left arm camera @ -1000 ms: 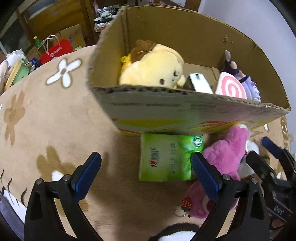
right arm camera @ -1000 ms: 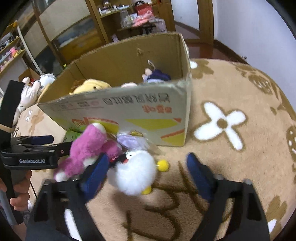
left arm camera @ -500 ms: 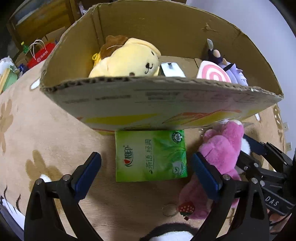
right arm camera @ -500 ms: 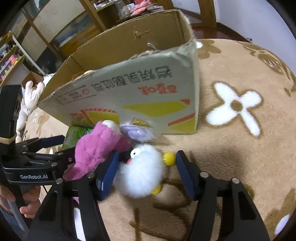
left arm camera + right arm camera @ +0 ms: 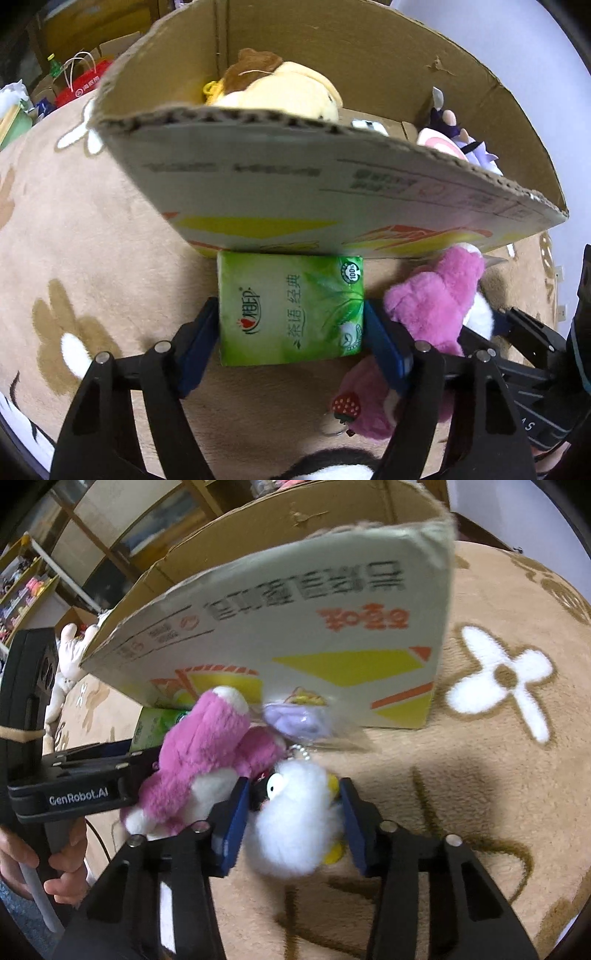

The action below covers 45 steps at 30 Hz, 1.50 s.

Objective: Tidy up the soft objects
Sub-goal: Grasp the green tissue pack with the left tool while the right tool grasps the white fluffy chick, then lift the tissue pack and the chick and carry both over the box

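My left gripper (image 5: 291, 332) is shut on a green tissue pack (image 5: 290, 308) that lies on the brown flowered rug against the cardboard box (image 5: 295, 192). My right gripper (image 5: 291, 812) is shut on a white fluffy plush (image 5: 295, 823) on the rug in front of the box (image 5: 295, 627). A pink plush (image 5: 436, 306) lies between the two grippers; it also shows in the right wrist view (image 5: 207, 753). Inside the box are a yellow plush (image 5: 280, 92) and a purple doll (image 5: 458, 136).
A small lilac plush in a clear wrapper (image 5: 299, 720) lies against the box front. A black and white plush (image 5: 332, 465) is near the left gripper's base. Shelves (image 5: 37, 583) and bags (image 5: 85, 81) stand behind the rug.
Both grippers moved forward and down toward the box front. The left closed on the green tissue pack and the right closed on the white plush.
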Each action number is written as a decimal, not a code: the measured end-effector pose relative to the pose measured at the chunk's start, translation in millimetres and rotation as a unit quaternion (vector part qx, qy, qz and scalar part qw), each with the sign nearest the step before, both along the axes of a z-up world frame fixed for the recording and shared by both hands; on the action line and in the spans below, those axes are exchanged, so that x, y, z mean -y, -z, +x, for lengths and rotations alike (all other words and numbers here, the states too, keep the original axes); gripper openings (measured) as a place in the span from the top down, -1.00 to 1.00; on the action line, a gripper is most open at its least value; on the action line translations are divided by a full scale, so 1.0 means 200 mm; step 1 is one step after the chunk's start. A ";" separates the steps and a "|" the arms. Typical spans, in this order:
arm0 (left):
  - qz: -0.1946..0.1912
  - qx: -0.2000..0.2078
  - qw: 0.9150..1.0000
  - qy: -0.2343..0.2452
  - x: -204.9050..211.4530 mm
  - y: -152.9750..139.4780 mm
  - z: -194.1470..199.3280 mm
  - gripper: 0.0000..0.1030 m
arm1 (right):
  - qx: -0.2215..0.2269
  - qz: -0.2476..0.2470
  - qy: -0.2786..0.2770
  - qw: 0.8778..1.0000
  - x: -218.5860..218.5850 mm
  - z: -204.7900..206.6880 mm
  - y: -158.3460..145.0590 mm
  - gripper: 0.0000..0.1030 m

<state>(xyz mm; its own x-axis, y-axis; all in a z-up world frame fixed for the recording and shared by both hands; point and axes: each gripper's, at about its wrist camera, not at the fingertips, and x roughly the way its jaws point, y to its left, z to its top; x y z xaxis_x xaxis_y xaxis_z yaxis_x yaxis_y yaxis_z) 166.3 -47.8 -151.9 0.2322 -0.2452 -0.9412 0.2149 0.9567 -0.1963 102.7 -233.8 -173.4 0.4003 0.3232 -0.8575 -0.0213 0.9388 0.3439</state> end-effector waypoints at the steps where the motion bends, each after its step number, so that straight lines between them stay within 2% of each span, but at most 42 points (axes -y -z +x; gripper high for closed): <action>1: 0.000 0.000 1.000 -0.003 0.00 0.00 0.00 -0.45 | 0.000 -0.002 -0.004 1.000 -0.01 0.00 0.00 0.12; 8: -0.001 0.008 1.000 -0.026 -0.06 -0.03 -0.08 -0.45 | 0.004 -0.018 -0.023 1.000 -0.09 -0.03 0.01 0.16; 12: 0.010 0.018 0.999 -0.040 -0.09 -0.08 -0.14 -0.44 | 0.007 -0.022 -0.030 0.999 -0.11 -0.03 0.01 0.31; 17: 0.011 0.034 0.998 -0.050 -0.11 -0.14 -0.20 -0.43 | 0.022 -0.053 -0.035 0.998 -0.16 -0.06 -0.02 0.34; 24: 0.009 0.078 0.995 -0.053 -0.11 -0.26 -0.34 -0.43 | 0.055 -0.069 -0.003 0.996 -0.06 -0.14 -0.14 0.35; 29: 0.001 0.109 0.992 -0.061 -0.19 -0.35 -0.41 -0.43 | 0.092 -0.072 0.027 0.993 0.00 -0.23 -0.26 0.35; 33: 0.023 0.145 0.987 -0.058 -0.20 -0.43 -0.48 -0.43 | 0.143 -0.066 0.046 0.986 0.06 -0.31 -0.38 0.35; 37: 0.045 0.185 0.981 -0.047 -0.20 -0.52 -0.53 -0.43 | 0.203 -0.072 0.055 0.975 0.07 -0.39 -0.51 0.35; 41: 0.040 0.230 0.971 -0.045 -0.19 -0.61 -0.58 -0.43 | 0.257 -0.084 0.057 0.961 0.03 -0.44 -0.63 0.34; 45: 0.005 0.290 0.956 -0.030 -0.19 -0.74 -0.65 -0.43 | 0.297 -0.096 0.054 0.949 0.04 -0.49 -0.74 0.34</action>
<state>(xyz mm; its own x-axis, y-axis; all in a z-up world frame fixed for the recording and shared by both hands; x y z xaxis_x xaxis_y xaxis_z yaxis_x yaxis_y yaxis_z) 35.9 -10.6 -4.7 0.7300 -0.2062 -0.6516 0.2289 0.9721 -0.0511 5.2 -241.5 -25.5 0.8531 0.1132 -0.5093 -0.0575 0.9906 0.1238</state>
